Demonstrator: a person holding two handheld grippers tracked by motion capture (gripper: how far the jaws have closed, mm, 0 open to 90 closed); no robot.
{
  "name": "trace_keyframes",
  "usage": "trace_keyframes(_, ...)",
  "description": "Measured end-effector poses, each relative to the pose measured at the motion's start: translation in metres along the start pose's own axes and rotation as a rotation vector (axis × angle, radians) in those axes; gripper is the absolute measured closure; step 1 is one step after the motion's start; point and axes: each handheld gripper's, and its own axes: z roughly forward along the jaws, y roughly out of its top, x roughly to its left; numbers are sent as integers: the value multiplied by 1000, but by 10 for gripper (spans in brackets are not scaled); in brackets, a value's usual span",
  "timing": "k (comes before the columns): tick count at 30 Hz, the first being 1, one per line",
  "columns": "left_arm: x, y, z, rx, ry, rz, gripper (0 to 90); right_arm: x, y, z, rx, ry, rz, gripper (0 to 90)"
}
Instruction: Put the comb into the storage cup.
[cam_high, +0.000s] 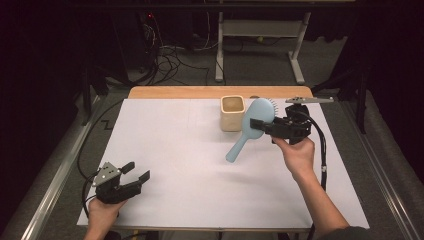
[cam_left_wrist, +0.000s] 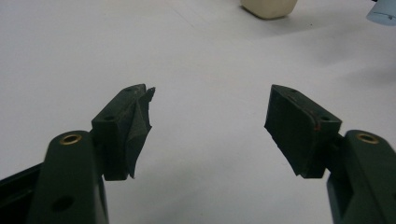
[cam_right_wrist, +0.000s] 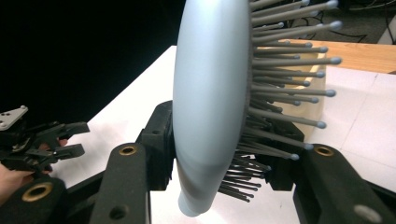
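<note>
A light blue hairbrush (cam_high: 250, 128) hangs in the air at the right, handle pointing down and left. My right gripper (cam_high: 261, 122) is shut on its head; in the right gripper view one jaw presses the smooth back of the hairbrush (cam_right_wrist: 210, 93) and the other sits among the bristles. Just left of the brush head a cream square cup (cam_high: 232, 113) stands open on the white table (cam_high: 190, 165). My left gripper (cam_high: 136, 171) rests open at the near left, and in the left gripper view the left gripper (cam_left_wrist: 208, 123) has only bare table between its fingers.
A wooden strip (cam_high: 220, 92) runs along the far table edge. Metal rails border both sides. Cables and a white frame (cam_high: 260, 45) lie on the floor beyond. The cream cup (cam_left_wrist: 268, 7) shows at the top of the left gripper view, and the left gripper (cam_right_wrist: 42, 140) shows far off at left in the right gripper view.
</note>
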Motion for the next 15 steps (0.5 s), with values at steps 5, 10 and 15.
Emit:
trace_keyframes(5, 0, 0, 0, 1, -2, -1, 314, -2, 5, 1, 2, -15, -1, 544)
trace_keyframes(10, 0, 0, 0, 2, -3, -3, 314, -4, 11, 2, 0, -31, 1, 544)
trace_keyframes(15, 0, 0, 0, 2, -5, -1, 314, -5, 19, 4, -7, -45, 0, 545)
